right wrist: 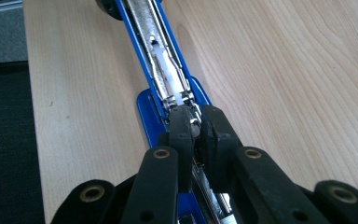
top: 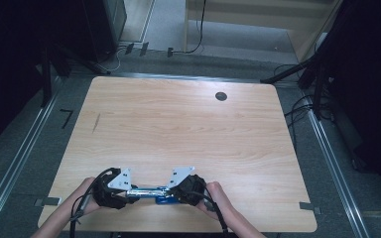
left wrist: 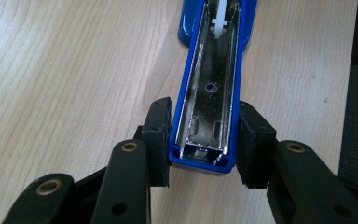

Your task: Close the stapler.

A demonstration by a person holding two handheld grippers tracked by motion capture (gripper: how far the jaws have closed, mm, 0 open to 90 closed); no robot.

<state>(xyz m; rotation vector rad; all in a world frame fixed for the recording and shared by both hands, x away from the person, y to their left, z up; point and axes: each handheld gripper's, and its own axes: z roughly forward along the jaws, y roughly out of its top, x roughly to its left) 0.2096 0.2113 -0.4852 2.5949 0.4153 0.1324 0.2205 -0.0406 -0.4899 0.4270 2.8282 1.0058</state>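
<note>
The blue stapler point(top: 151, 192) is largely masked by both grippers in the high view; its far end is cut off at the top edge of the left gripper view; its near end is hidden beneath the jaws in the right gripper view.

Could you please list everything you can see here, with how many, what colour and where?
Stapler: one, blue with a silver metal channel, opened out flat near the table's near edge, between the two grippers.
Table: one, light wood, centre of the high view.
Round hole cover: one, dark, far right part of the tabletop.
Left gripper: one, black, jaws clamped on the sides of the stapler's end.
Right gripper: one, black, jaws pinched on the stapler's inner metal part.
Hands: two, at the near edge.
</note>
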